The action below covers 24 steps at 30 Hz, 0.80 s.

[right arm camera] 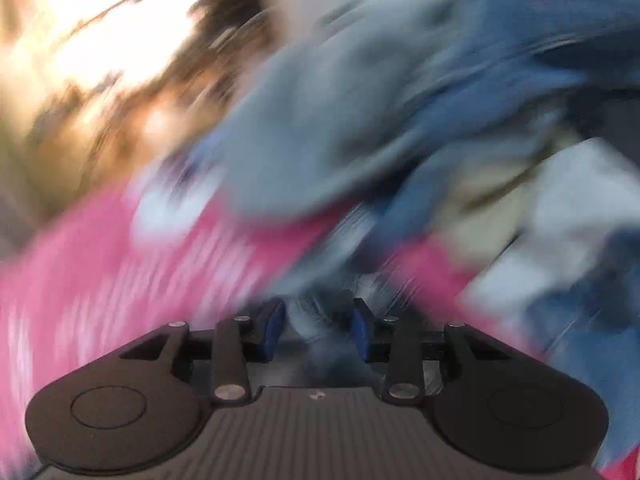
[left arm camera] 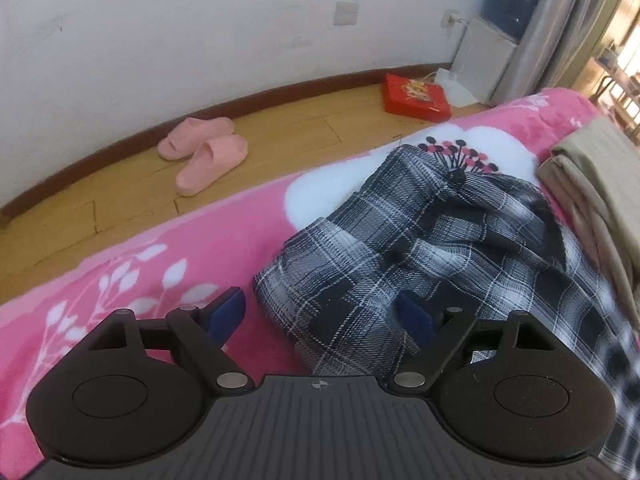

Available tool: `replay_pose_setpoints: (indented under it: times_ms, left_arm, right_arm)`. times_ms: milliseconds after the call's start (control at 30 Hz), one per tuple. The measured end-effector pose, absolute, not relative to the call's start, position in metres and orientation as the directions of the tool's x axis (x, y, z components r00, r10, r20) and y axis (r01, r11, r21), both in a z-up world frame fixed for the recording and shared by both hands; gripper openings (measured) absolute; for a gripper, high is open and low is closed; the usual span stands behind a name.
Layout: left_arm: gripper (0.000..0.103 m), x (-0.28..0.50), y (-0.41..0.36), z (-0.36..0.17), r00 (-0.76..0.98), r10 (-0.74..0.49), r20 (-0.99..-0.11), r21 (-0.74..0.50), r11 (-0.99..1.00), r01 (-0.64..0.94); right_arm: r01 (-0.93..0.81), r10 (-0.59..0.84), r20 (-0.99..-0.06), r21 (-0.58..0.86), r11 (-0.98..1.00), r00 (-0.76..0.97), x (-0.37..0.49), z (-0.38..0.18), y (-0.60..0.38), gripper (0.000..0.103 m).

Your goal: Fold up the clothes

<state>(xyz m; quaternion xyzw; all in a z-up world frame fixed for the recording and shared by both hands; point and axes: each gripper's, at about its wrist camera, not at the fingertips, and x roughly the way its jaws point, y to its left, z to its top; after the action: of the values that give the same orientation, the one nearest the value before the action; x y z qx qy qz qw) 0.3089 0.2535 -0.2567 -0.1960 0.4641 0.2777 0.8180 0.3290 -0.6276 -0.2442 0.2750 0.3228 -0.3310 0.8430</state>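
Observation:
A black-and-white plaid garment (left arm camera: 420, 248) lies partly folded on a pink flowered blanket (left arm camera: 160, 264). My left gripper (left arm camera: 320, 316) hovers over its near corner, jaws wide open; one blue pad is above the blanket, the other above the plaid, and neither presses on it. The garment's right edge is smeared by motion. The right wrist view is heavily blurred. There my right gripper (right arm camera: 318, 326) has a bunch of grey-white plaid cloth (right arm camera: 320, 308) filling the gap between its blue pads and seems shut on it.
A folded beige garment (left arm camera: 592, 184) lies at the bed's right. On the wooden floor are pink slippers (left arm camera: 204, 152), a red box (left arm camera: 416, 94) and a water dispenser (left arm camera: 512, 0). A blurred heap of blue-grey clothes (right arm camera: 340, 120) and white cloth (right arm camera: 580, 208) lies ahead of the right gripper.

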Motion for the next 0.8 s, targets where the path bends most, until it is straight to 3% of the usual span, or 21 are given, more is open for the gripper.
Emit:
replay_pose_setpoints:
  times_ms: [133,367,467,667,800]
  left_arm:
    - [0.084,0.315,0.248,-0.254,0.398,0.305,-0.865,-0.018,0.774,-0.633]
    - [0.084,0.318,0.241,-0.249,0.364,0.353,-0.862,0.042,0.766,-0.642]
    - [0.084,0.316,0.238,-0.246,0.350,0.378,-0.857,0.077,0.766,-0.638]
    - [0.084,0.315,0.241,-0.239,0.335,0.402,-0.852,0.095,0.749,-0.656]
    - [0.084,0.315,0.244,-0.240,0.331,0.401,-0.854,0.087,0.739,-0.668]
  right_arm:
    - [0.721,-0.387,-0.674,0.322,0.614,0.630,0.311,-0.215,-0.651,0.040]
    - [0.389,-0.044,-0.806,0.236,0.890,0.590,0.327,-0.249,-0.581,0.039]
    - [0.386,-0.079,-0.824,0.176,0.906,0.561,0.350,-0.271,-0.582,0.038]
    - [0.604,-0.316,-0.757,0.129,0.787,0.573,0.371,-0.253,-0.648,0.039]
    - [0.586,-0.260,-0.722,0.242,0.773,0.641,0.330,-0.224,-0.664,0.040]
